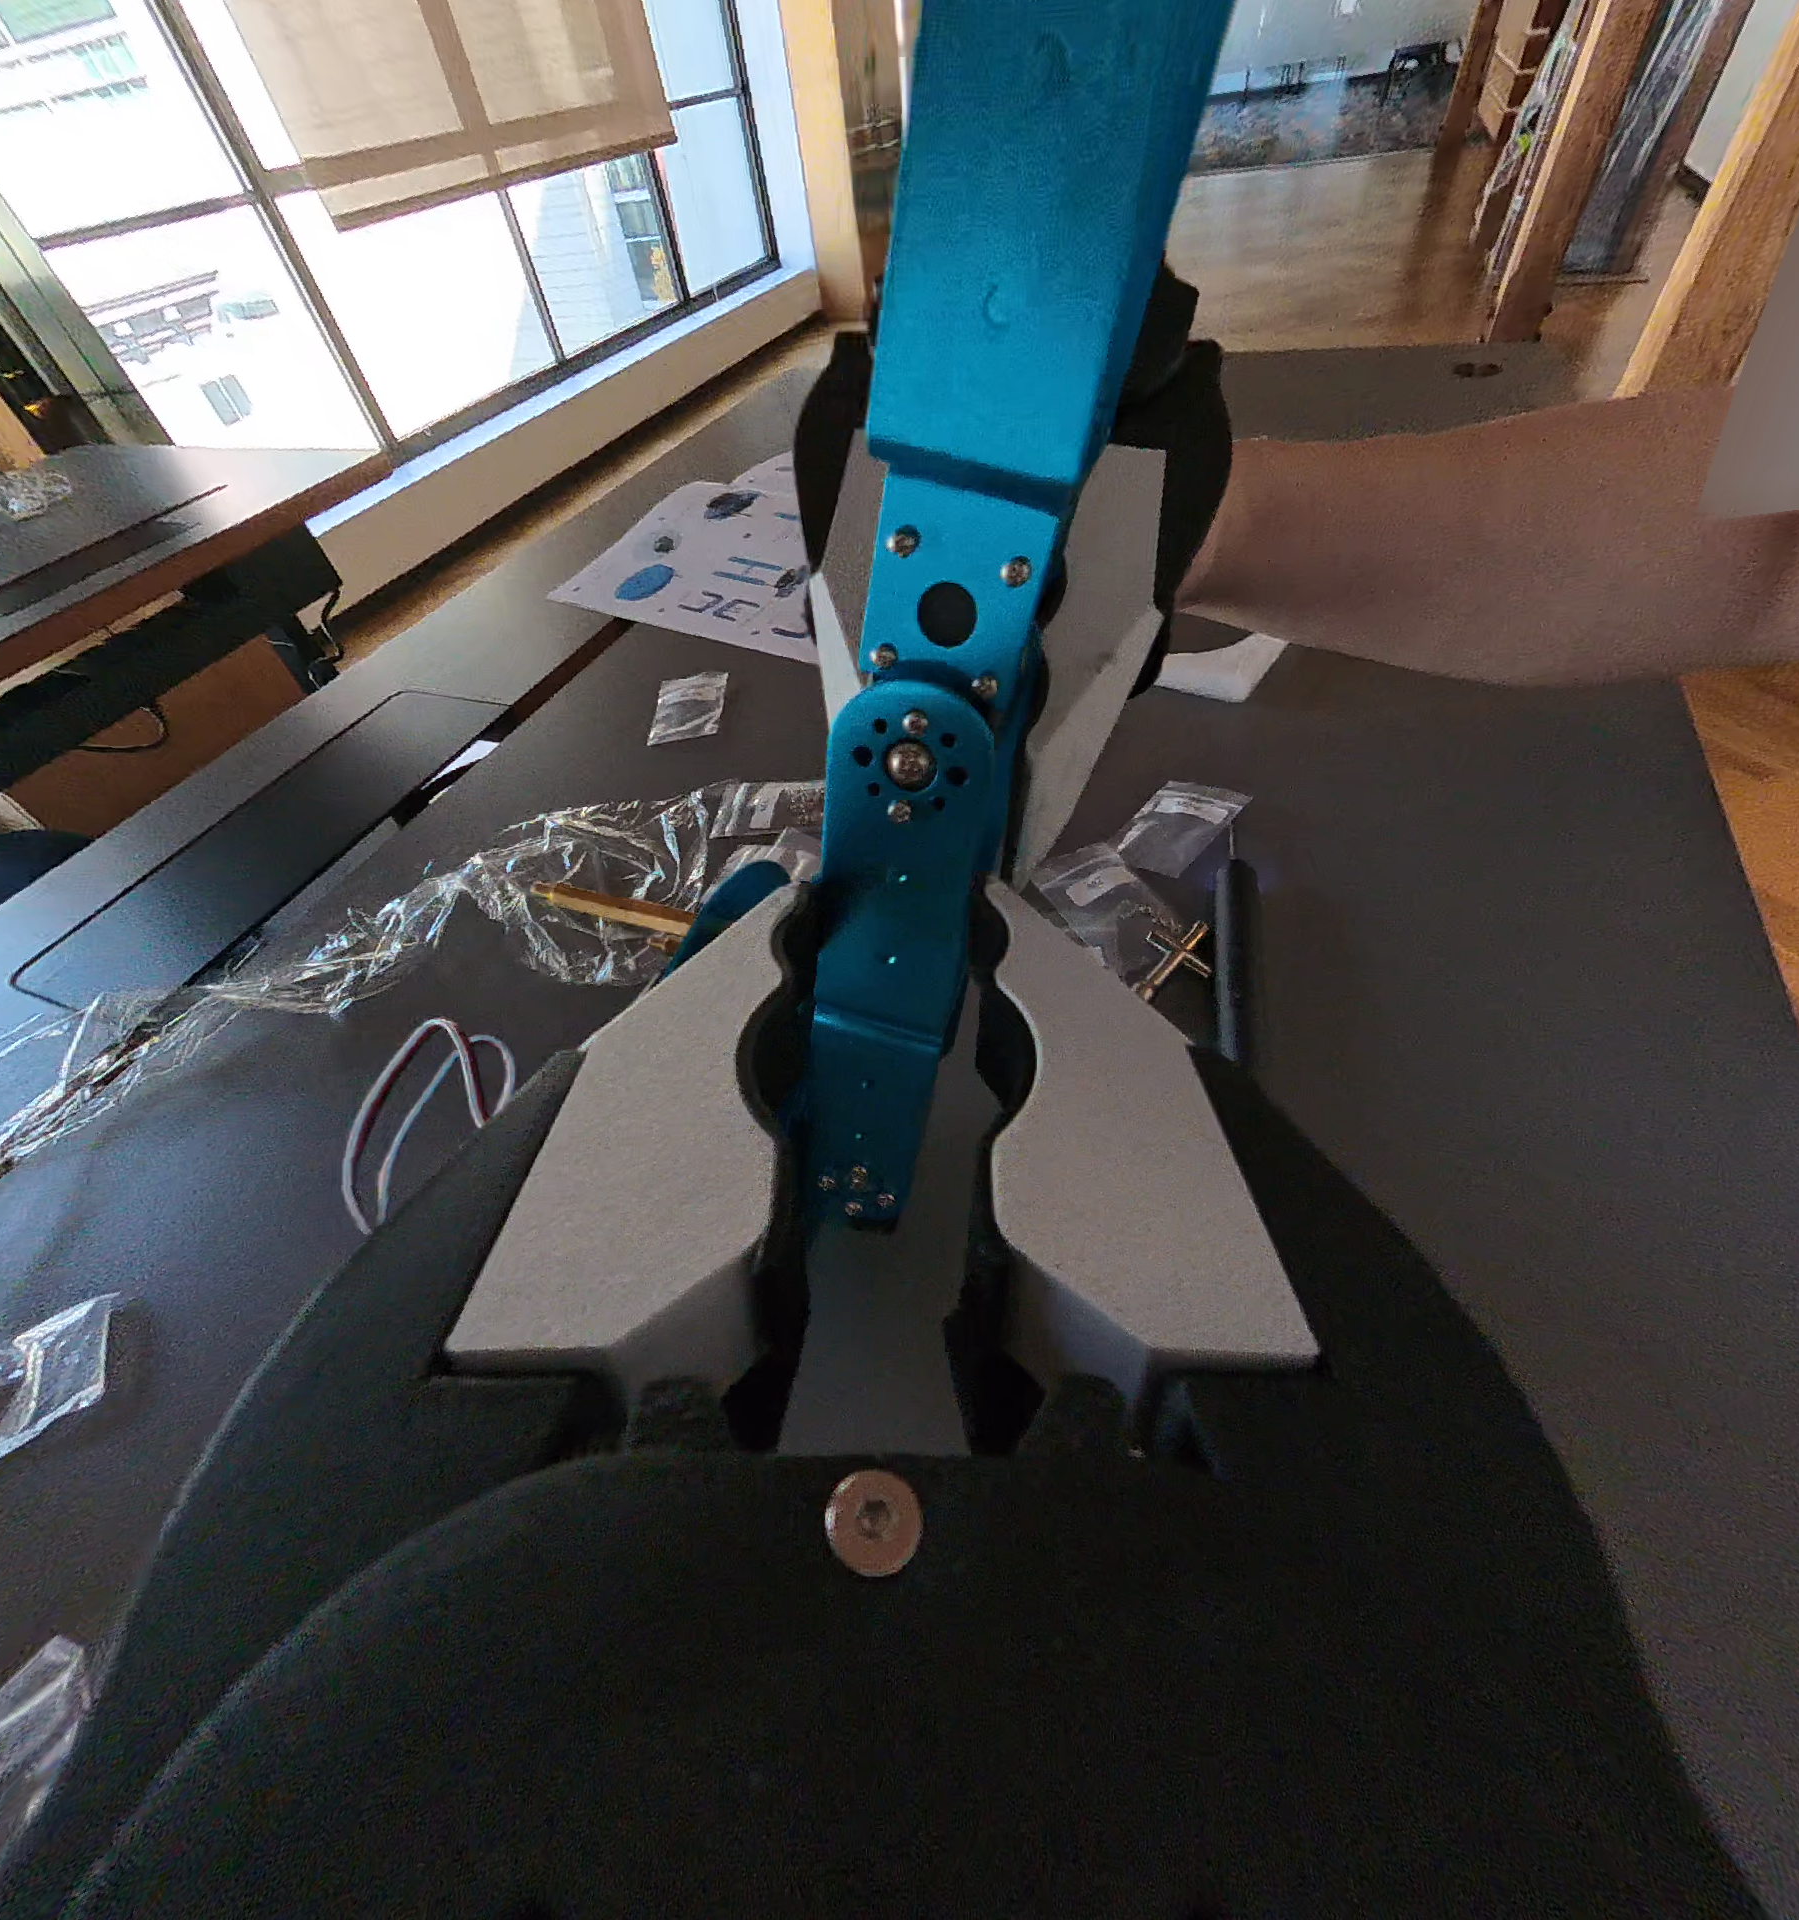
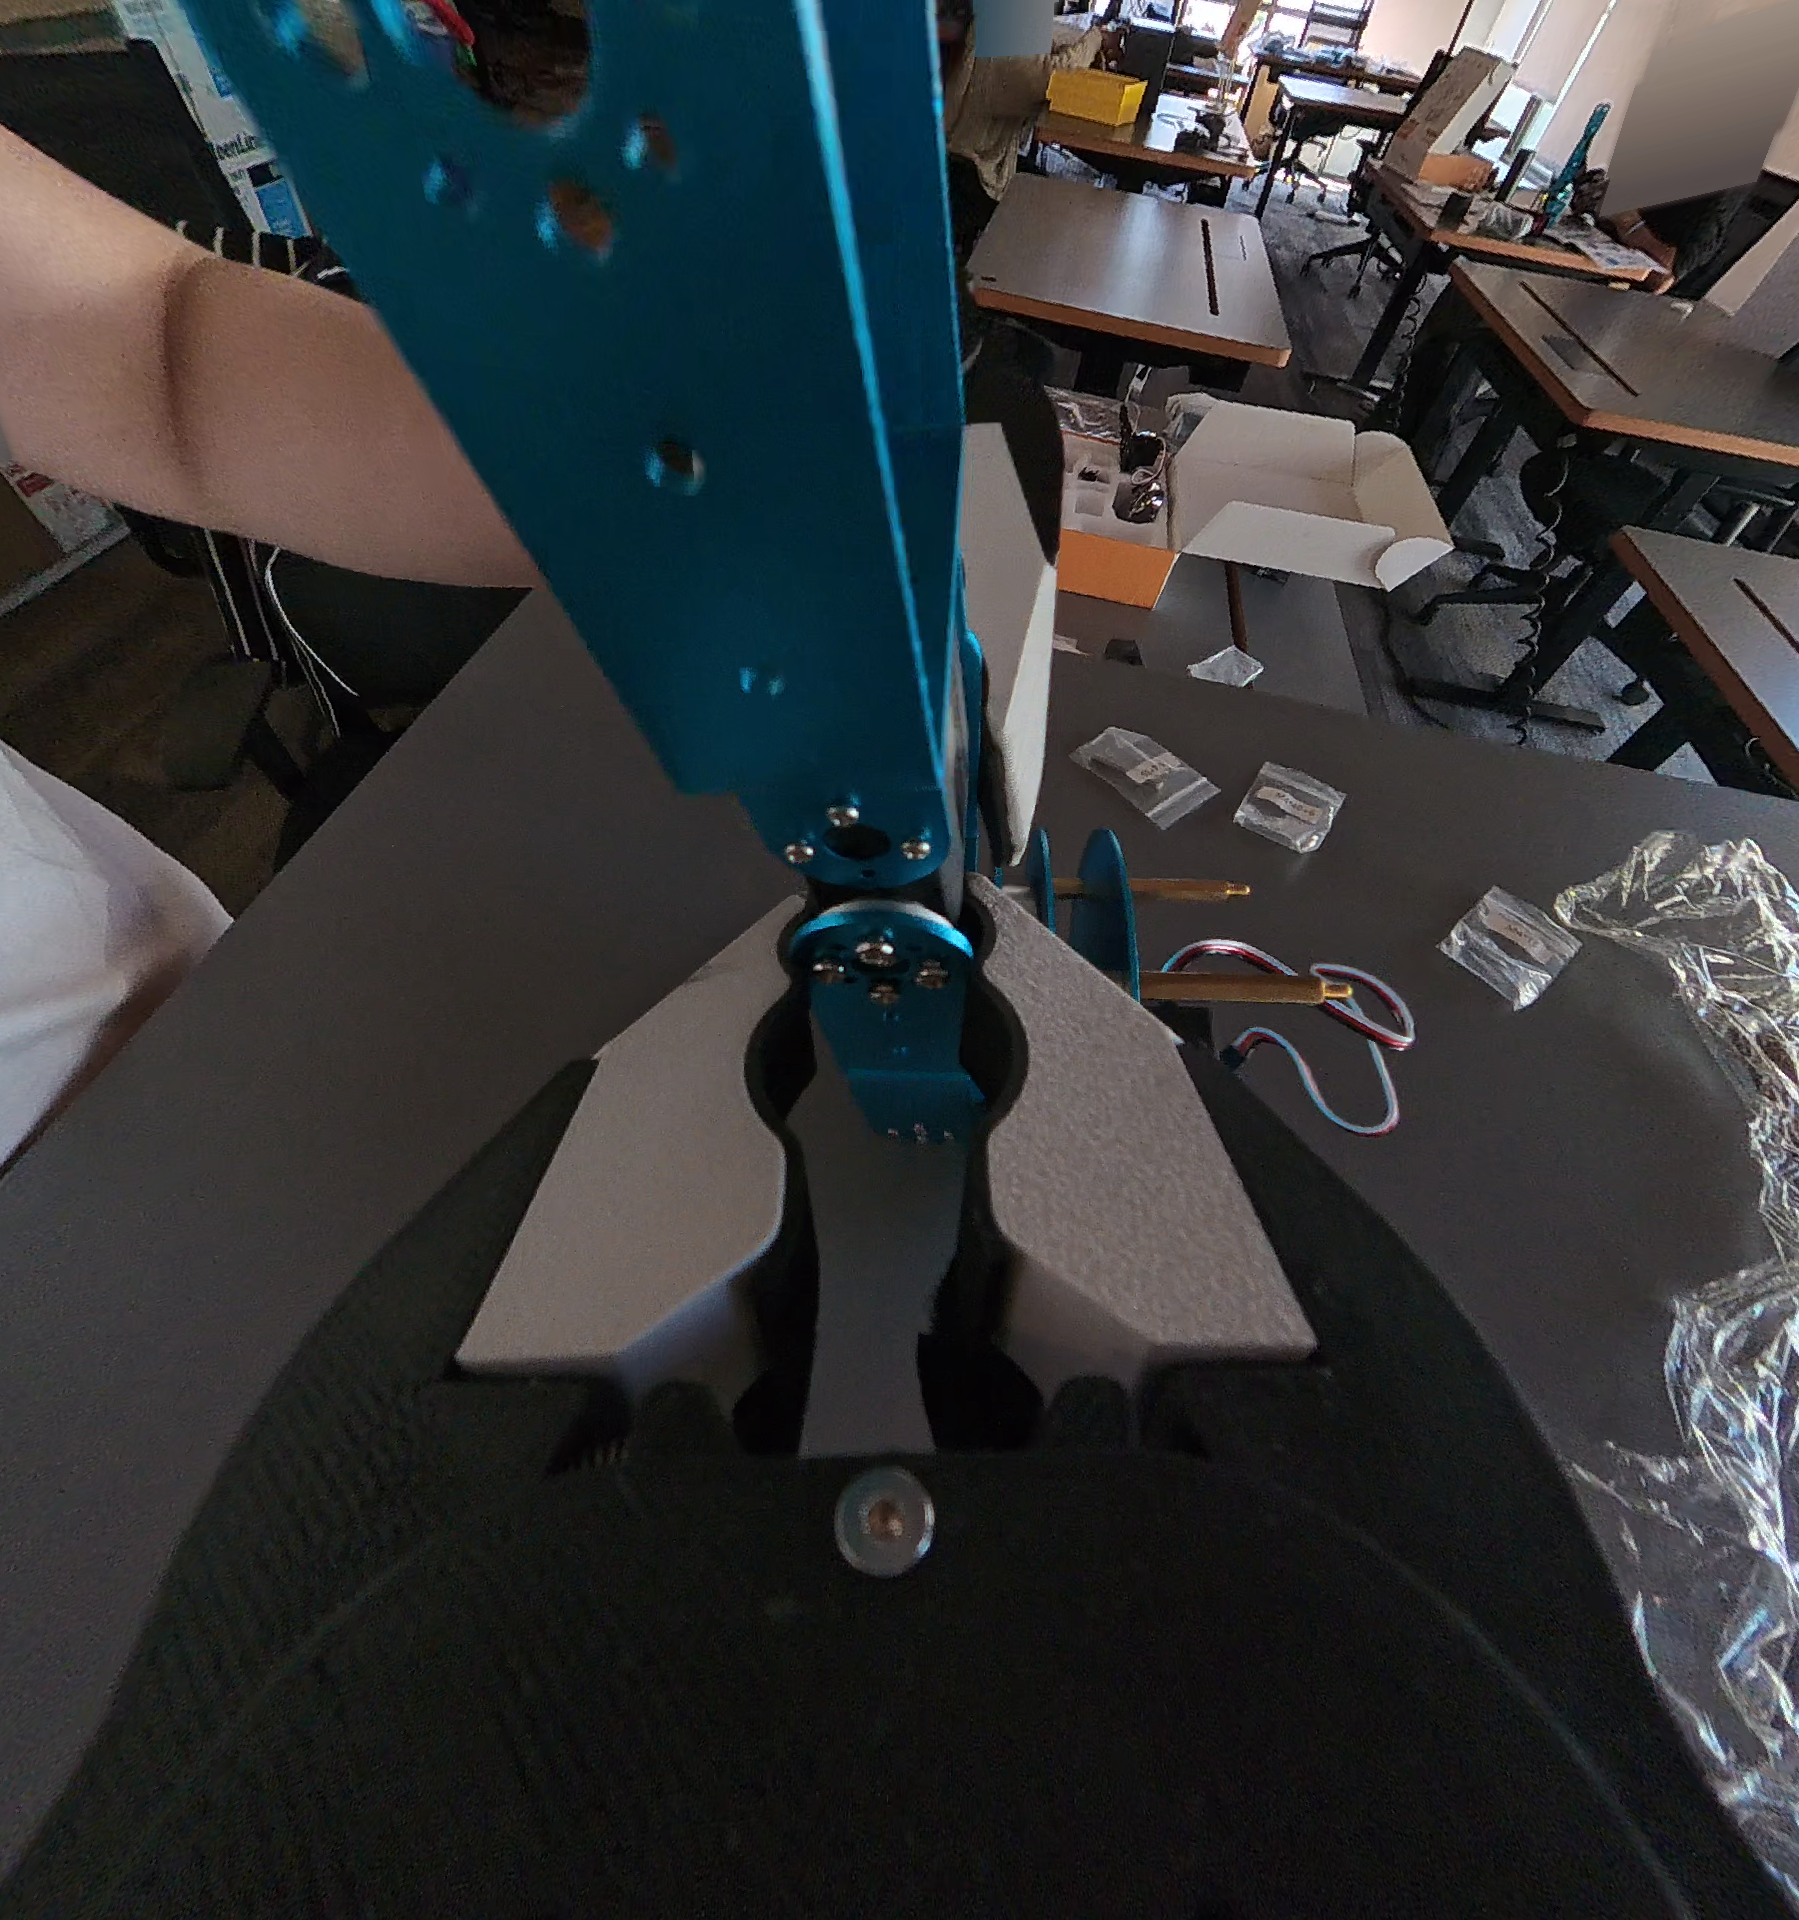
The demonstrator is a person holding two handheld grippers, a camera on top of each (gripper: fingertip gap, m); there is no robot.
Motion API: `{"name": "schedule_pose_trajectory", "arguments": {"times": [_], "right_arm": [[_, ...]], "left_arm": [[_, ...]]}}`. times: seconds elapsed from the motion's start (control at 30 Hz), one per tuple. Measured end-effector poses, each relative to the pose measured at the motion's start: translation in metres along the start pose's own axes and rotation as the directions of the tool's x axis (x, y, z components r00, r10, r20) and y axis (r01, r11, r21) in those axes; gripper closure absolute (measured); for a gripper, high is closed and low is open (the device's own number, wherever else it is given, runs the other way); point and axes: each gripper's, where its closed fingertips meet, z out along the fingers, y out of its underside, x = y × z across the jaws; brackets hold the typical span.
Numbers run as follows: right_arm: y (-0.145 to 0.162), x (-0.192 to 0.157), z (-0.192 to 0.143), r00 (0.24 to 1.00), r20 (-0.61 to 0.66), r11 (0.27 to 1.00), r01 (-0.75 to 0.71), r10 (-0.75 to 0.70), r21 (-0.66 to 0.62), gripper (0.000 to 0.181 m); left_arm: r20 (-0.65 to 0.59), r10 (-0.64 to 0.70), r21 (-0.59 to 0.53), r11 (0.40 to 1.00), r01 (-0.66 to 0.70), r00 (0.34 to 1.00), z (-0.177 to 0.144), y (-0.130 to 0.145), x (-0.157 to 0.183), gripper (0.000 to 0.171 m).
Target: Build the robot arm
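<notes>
Both grippers [image 1: 890, 914] [image 2: 890, 914] clamp blue metal arm [image 1: 1020, 312]; labelled bags [image 2: 1290, 805] nearby.

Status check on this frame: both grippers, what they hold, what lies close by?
Left gripper and right gripper both shut on blue metal arm assembly. Servo cable, crumpled plastic wrap beside it.

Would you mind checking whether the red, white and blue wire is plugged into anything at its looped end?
No, the wire lies loose on the grey table, looped end free.
</notes>
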Motion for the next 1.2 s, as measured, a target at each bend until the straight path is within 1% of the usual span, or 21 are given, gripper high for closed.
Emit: {"name": "schedule_pose_trajectory", "arguments": {"times": [0.07,0.17,0.23,0.3,0.37,0.4,0.47,0.53,0.6,0.63,0.7,0.77,0.83,0.97,1.07,1.2], "right_arm": [[0.004,0.002,-0.006,1.000,-0.016,1.000,-0.007,0.007,0.006,0.158],[0.005,0.008,-0.018,0.998,-0.054,0.999,-0.042,0.043,0.023,0.154],[-0.007,0.010,-0.034,0.992,-0.088,0.992,-0.083,0.091,0.094,0.141],[-0.017,0.009,-0.053,0.984,-0.145,0.988,-0.084,0.102,0.127,0.138],[-0.022,0.005,-0.070,0.972,-0.233,0.997,-0.019,0.037,0.076,0.132],[-0.022,0.006,-0.078,0.957,-0.290,1.000,0.018,-0.010,0.022,0.132],[-0.019,0.002,-0.091,0.927,-0.359,0.991,0.075,-0.111,-0.115,0.132],[-0.013,-0.008,-0.096,0.909,-0.361,0.964,0.130,-0.209,-0.230,0.132],[-0.006,-0.011,-0.097,0.887,-0.375,0.940,0.157,-0.269,-0.303,0.133],[-0.001,-0.013,-0.097,0.880,-0.374,0.928,0.168,-0.294,-0.334,0.133],[0.007,-0.015,-0.096,0.862,-0.364,0.906,0.218,-0.353,-0.362,0.139],[0.014,-0.026,-0.092,0.880,-0.303,0.909,0.268,-0.366,-0.320,0.148],[0.019,-0.033,-0.089,0.894,-0.266,0.919,0.291,-0.361,-0.266,0.148],[0.040,-0.042,-0.079,0.893,-0.170,0.892,0.367,-0.418,-0.263,0.150],[0.050,-0.043,-0.068,0.891,-0.101,0.879,0.409,-0.443,-0.243,0.149],[0.055,-0.040,-0.051,0.913,-0.023,0.899,0.396,-0.407,-0.185,0.150]], "left_arm": [[-0.009,-0.026,0.008,1.000,0.026,1.000,0.006,-0.002,-0.001,0.144],[0.051,-0.024,0.001,1.000,0.024,0.998,0.015,-0.005,-0.003,0.145],[0.096,-0.025,-0.007,1.000,0.026,0.995,0.019,-0.006,-0.002,0.145],[0.131,-0.024,-0.015,1.000,0.026,0.991,0.023,-0.006,0.002,0.144],[0.184,-0.012,-0.024,1.000,0.017,0.983,0.026,-0.006,0.004,0.144],[0.213,-0.005,-0.027,1.000,0.011,0.977,0.027,-0.006,0.005,0.144],[0.278,-0.003,-0.021,1.000,0.009,0.961,0.030,-0.006,0.009,0.144],[0.344,0.022,-0.022,1.000,-0.016,0.939,0.033,-0.006,0.013,0.144],[0.409,0.071,-0.048,0.997,-0.057,0.910,0.037,-0.004,0.020,0.144],[0.442,0.099,-0.064,0.995,-0.079,0.892,0.039,-0.003,0.023,0.144],[0.492,0.161,-0.102,0.987,-0.128,0.855,0.043,0.001,0.032,0.144],[0.538,0.226,-0.140,0.974,-0.178,0.812,0.044,0.005,0.039,0.145],[0.560,0.274,-0.192,0.961,-0.200,0.782,0.044,0.011,0.045,0.145],[0.589,0.400,-0.342,0.911,-0.232,0.702,0.043,0.030,0.051,0.144],[0.611,0.484,-0.450,0.863,-0.228,0.626,0.037,0.042,0.052,0.144],[0.629,0.546,-0.558,0.813,-0.167,0.553,0.023,0.053,0.050,0.145]]}}
